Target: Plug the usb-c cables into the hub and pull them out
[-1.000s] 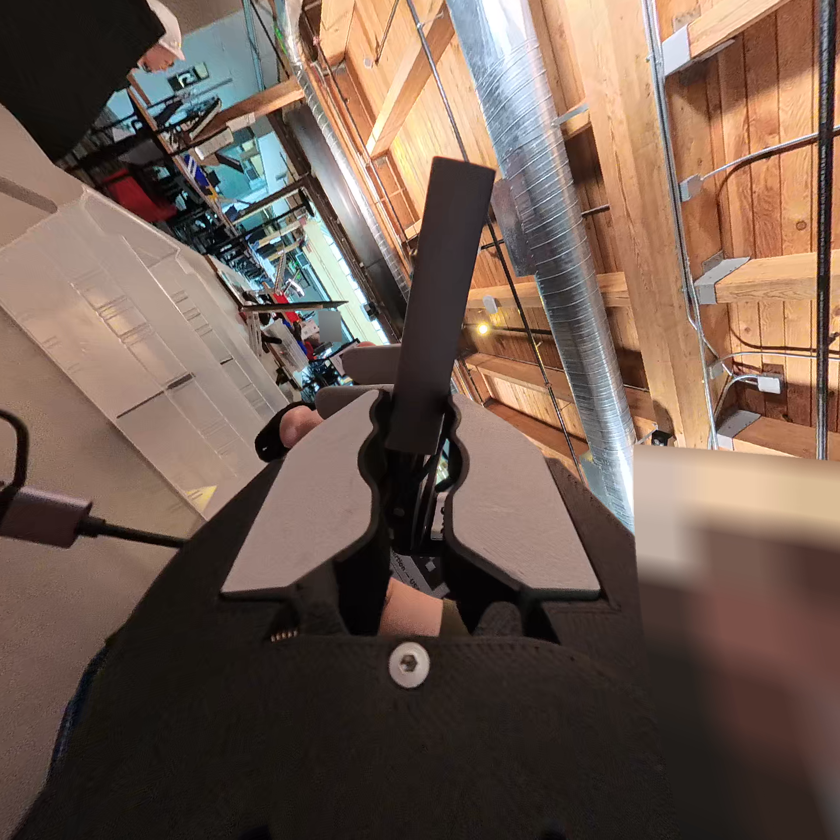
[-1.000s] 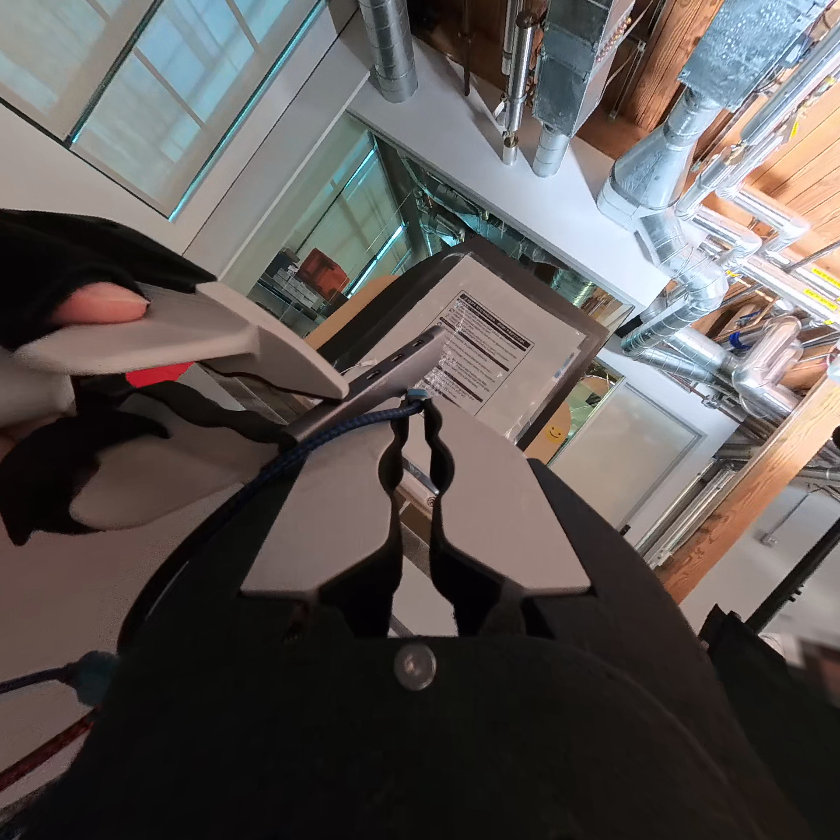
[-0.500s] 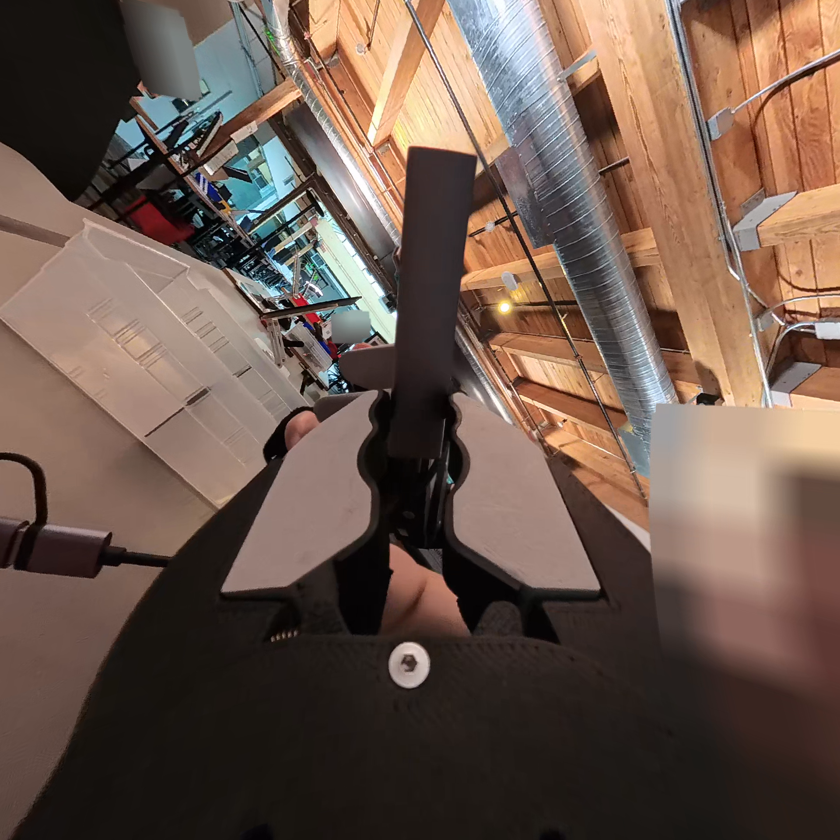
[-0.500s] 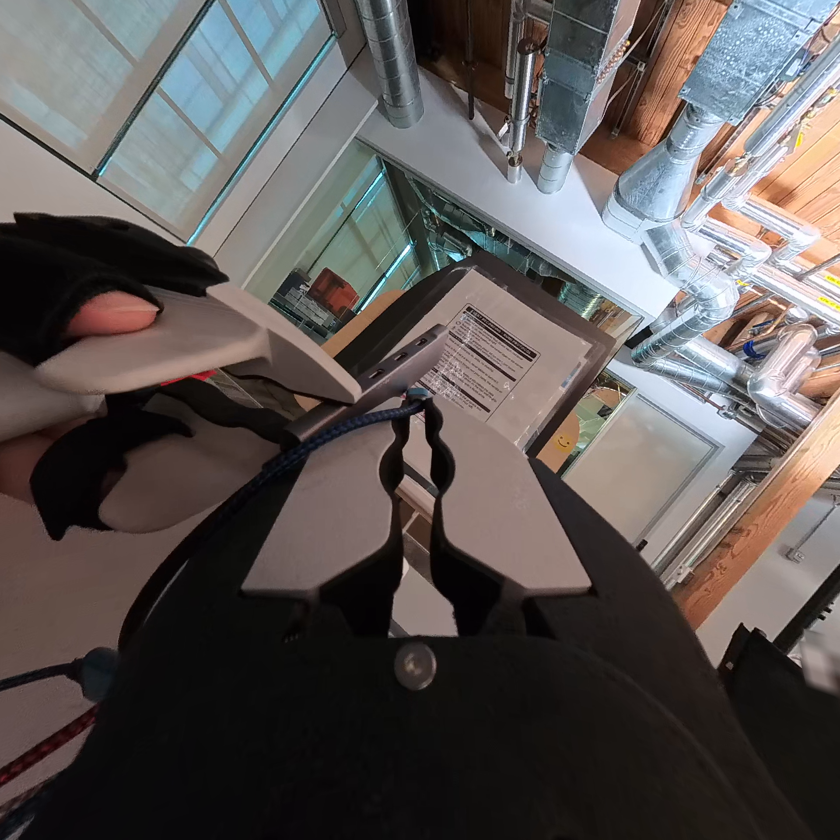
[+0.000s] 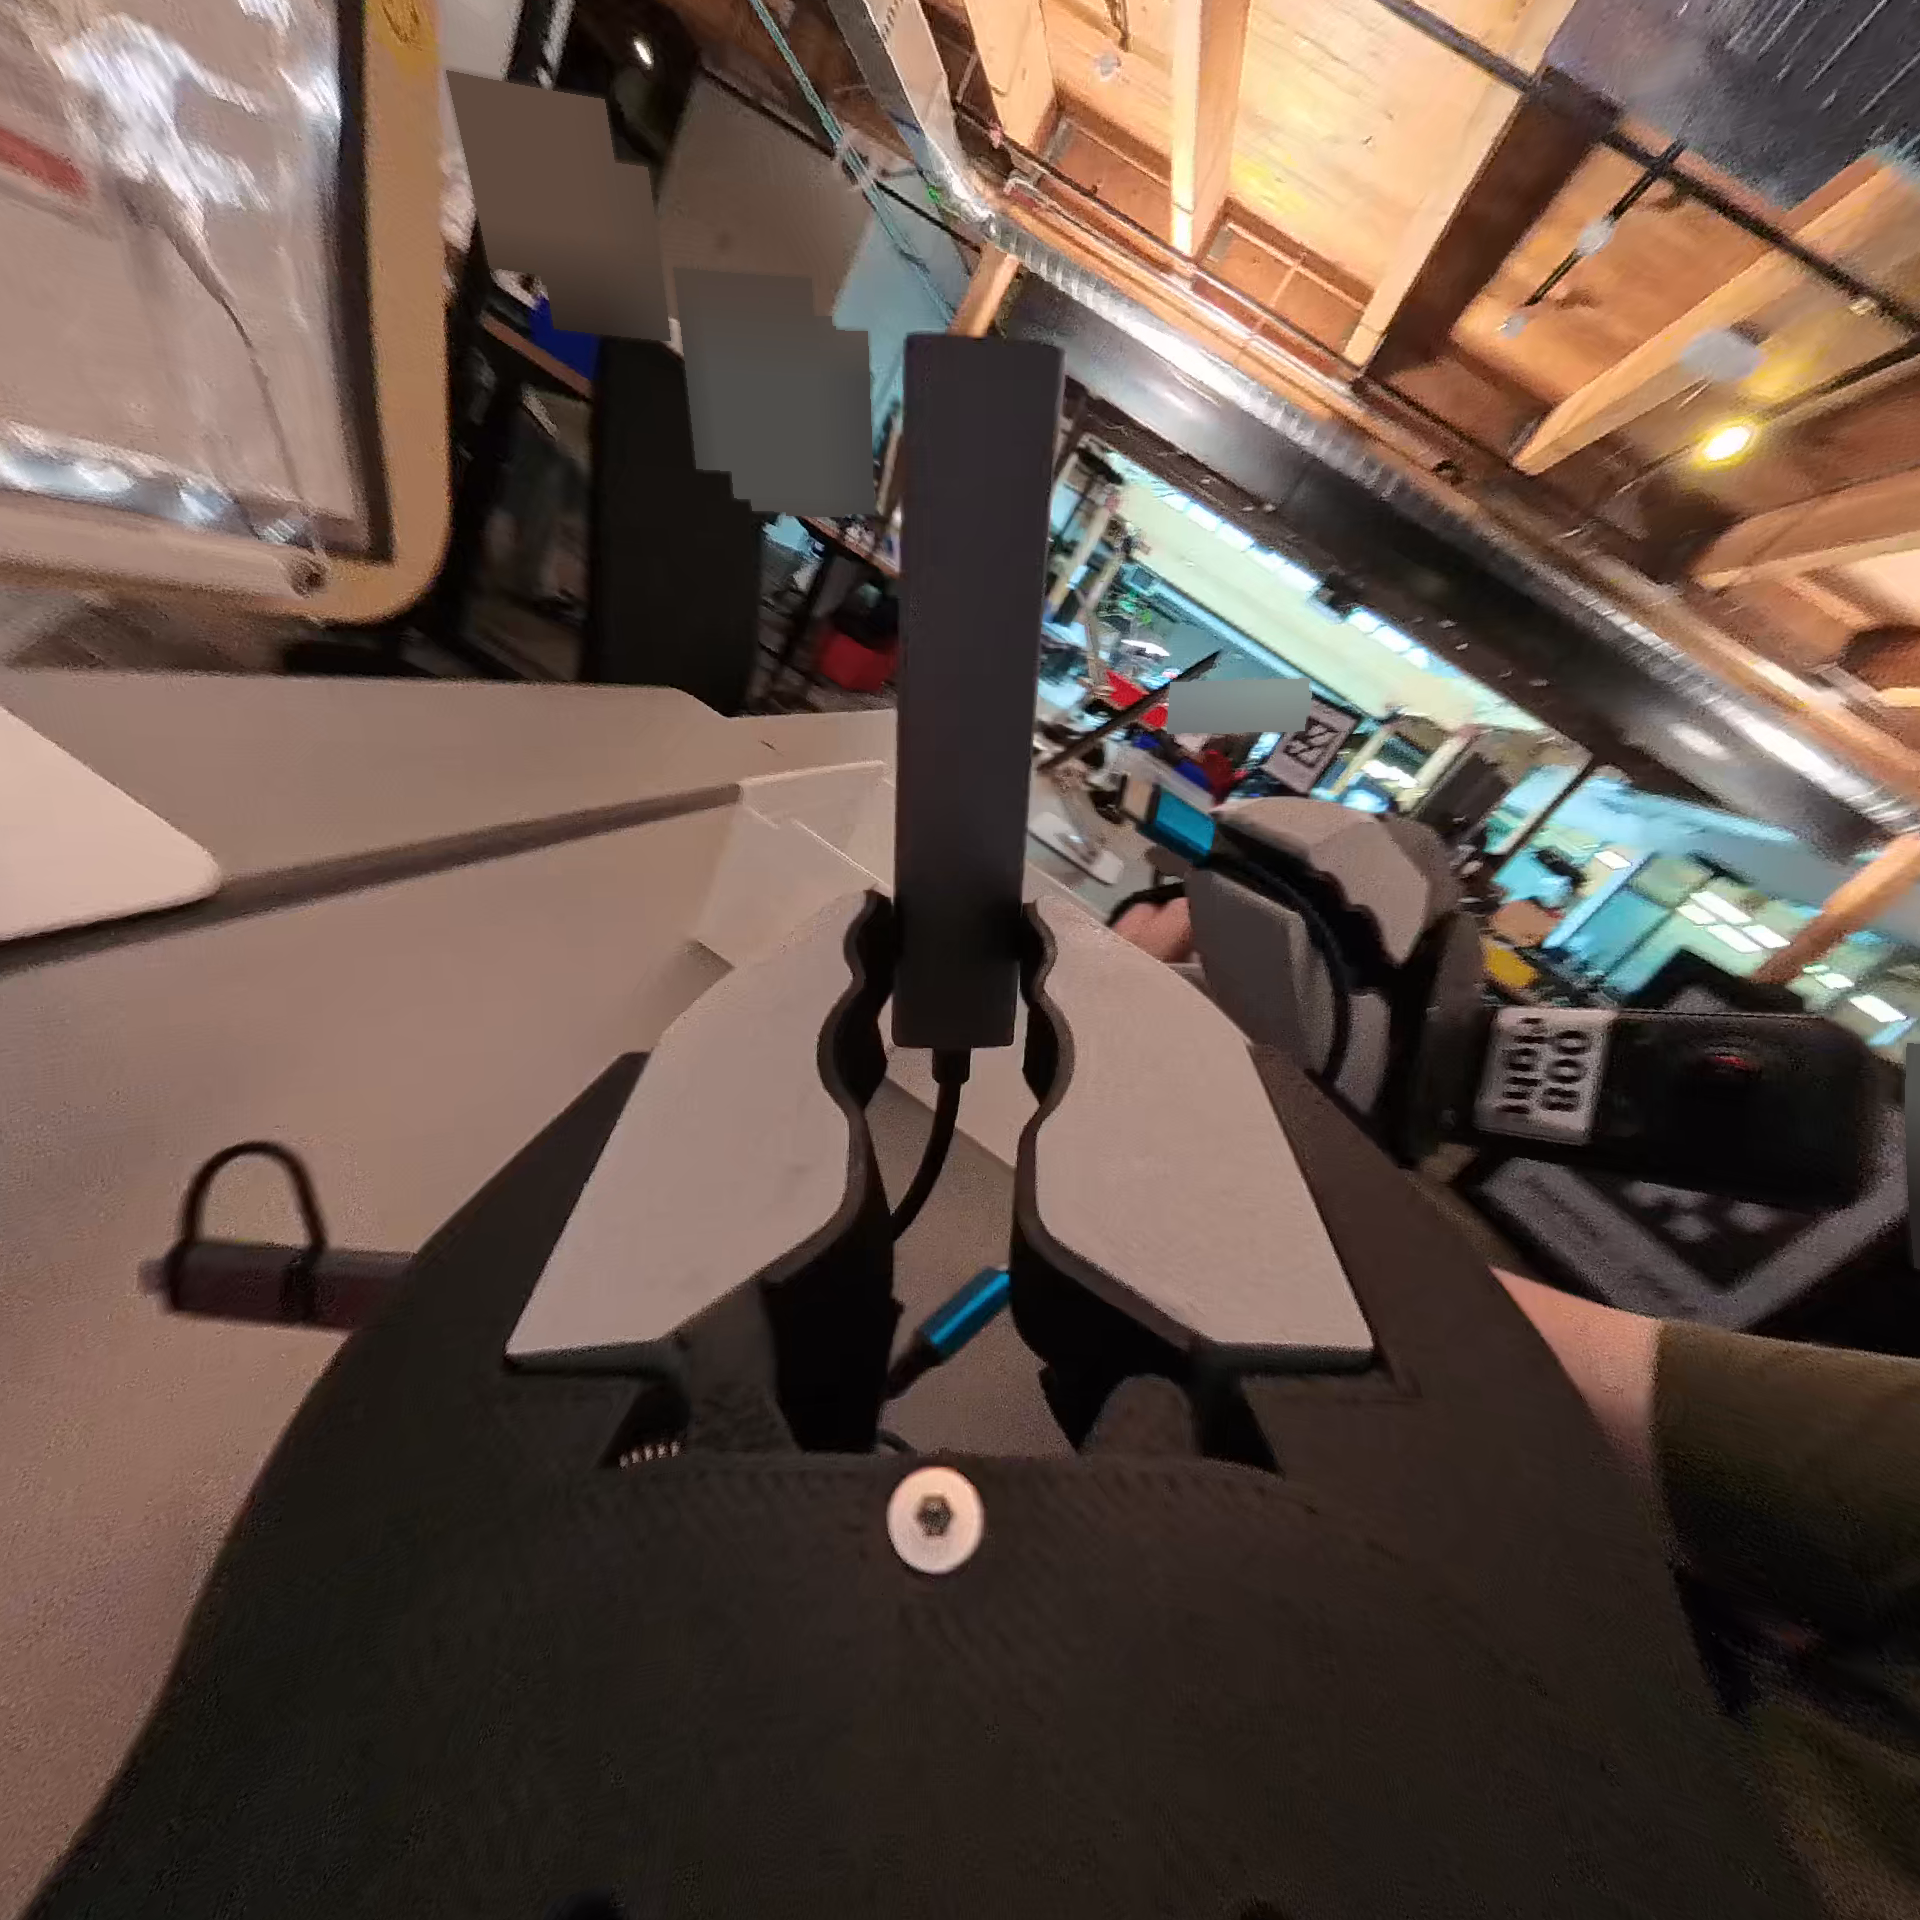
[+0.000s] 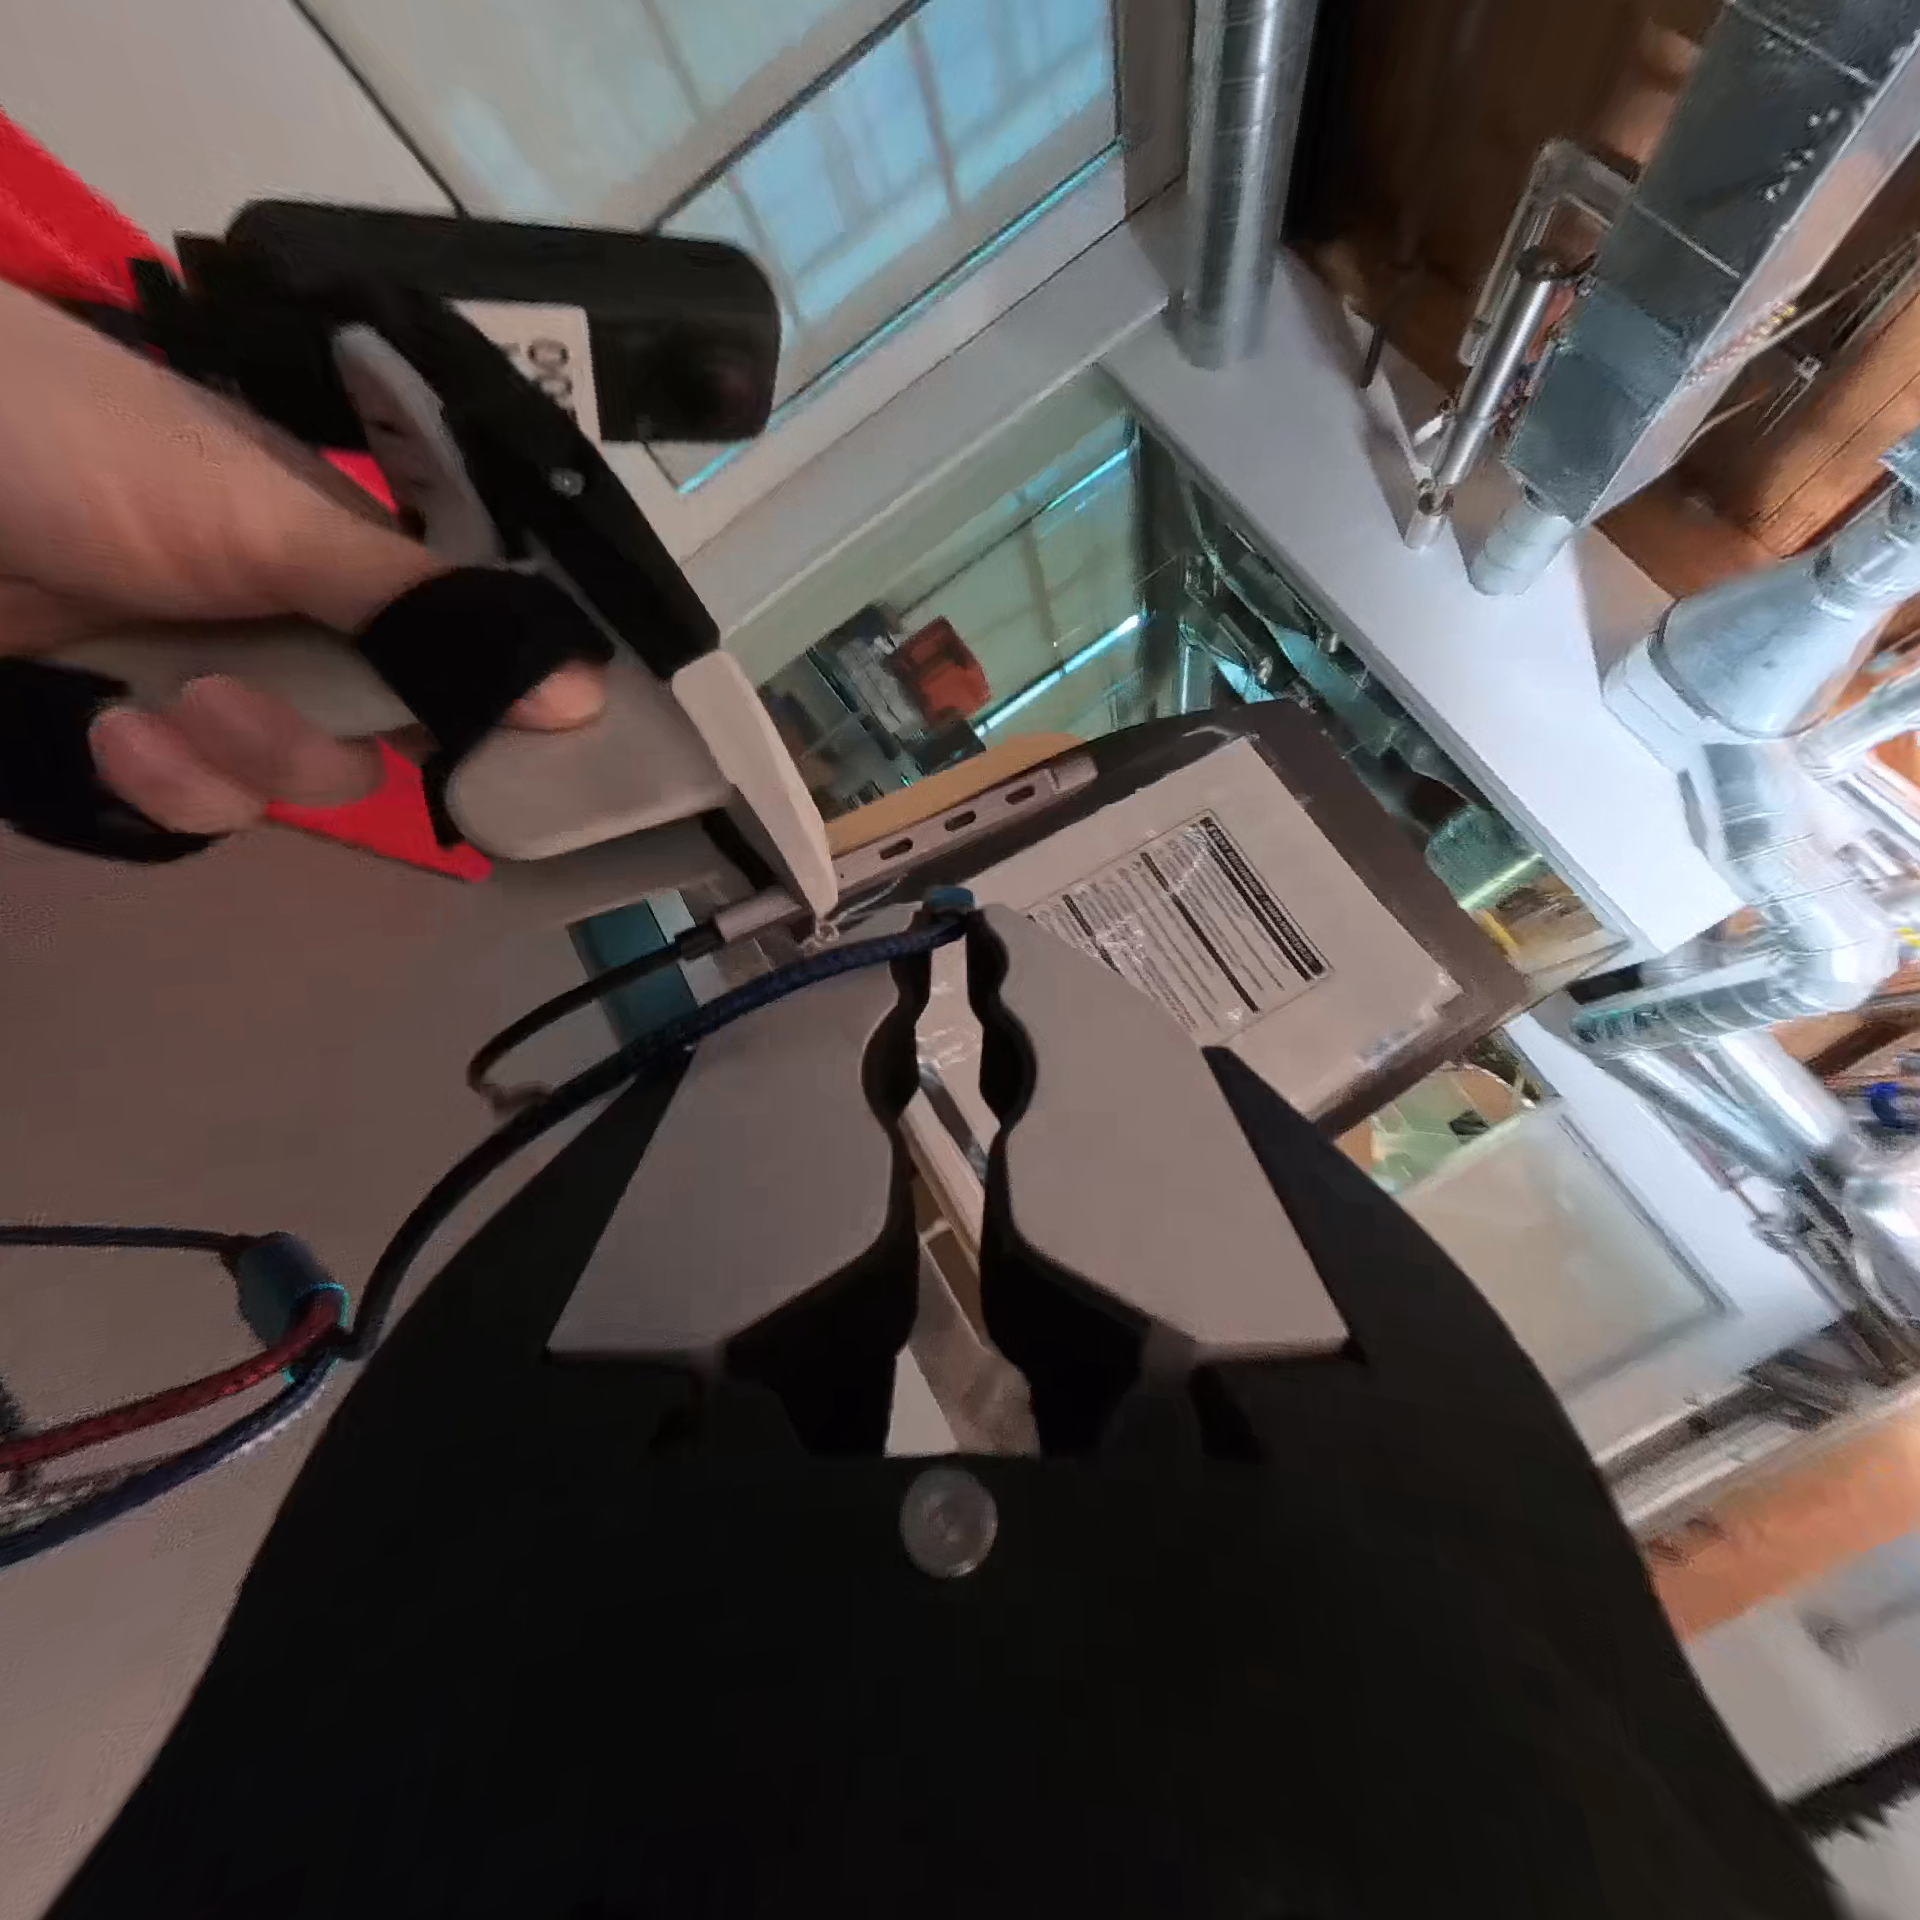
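Exposed timber joists and silver ducting run over a pale grey desk [image 5: 343,1039] in an open workshop. Above the desk, the slim dark grey rectangular USB hub [image 5: 977,675] stands clamped at its lower end between the fingers of the left tongs [image 5: 956,977], its long axis running straight out along them and pointing up and away; its own short black lead [image 5: 930,1153] drops from the held end back between the fingers. In the right wrist view the same hub [image 6: 966,821] shows its side row of ports, stretching rightward out of the left tongs [image 6: 800,862]. The right tongs [image 6: 945,935] are pressed together on the blue plug end of a dark blue braided USB-C cable [image 6: 727,1023], the tip just below the hub's port edge but not seated in any port as far as I can tell. The coming move seems to turn on this: the ports lie just above and beyond the plug, facing the right tongs, which are the nearer ones. A second plug with a bright blue metal shell [image 5: 961,1325] lies on the desk below, and a red braided cable [image 6: 156,1403] trails off beside the blue one.
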